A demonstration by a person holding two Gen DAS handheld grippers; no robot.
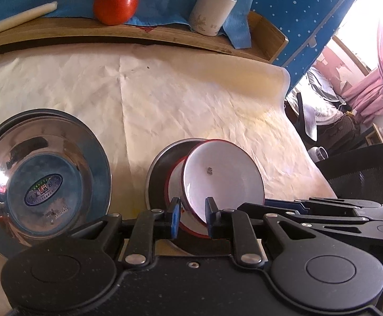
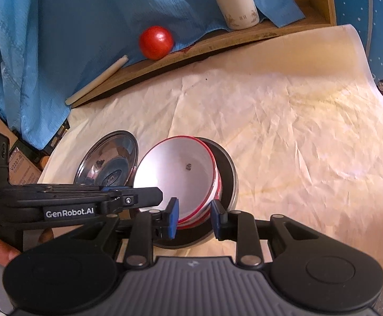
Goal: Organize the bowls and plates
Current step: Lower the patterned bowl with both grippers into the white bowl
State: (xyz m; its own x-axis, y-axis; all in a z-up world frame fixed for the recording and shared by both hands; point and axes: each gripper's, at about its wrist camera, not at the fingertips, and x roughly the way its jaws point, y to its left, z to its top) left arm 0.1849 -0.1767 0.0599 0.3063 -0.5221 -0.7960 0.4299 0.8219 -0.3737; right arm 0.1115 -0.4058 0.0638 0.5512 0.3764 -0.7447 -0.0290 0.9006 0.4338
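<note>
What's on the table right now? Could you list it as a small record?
surface: table under creased pale paper
held: white bowl with red rim, tilted, over a dark pan
left gripper: pads on the bowl's rim
right gripper: pads on the bowl's rim
beside: steel bowl
shelf behind: tomato, white flask, candle

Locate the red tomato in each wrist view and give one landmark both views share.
Left wrist: tomato at top, left of centre, on the wooden shelf.
Right wrist: tomato in the upper middle, same shelf.
Shared landmark: the white tumbler, right of it in both.
</note>
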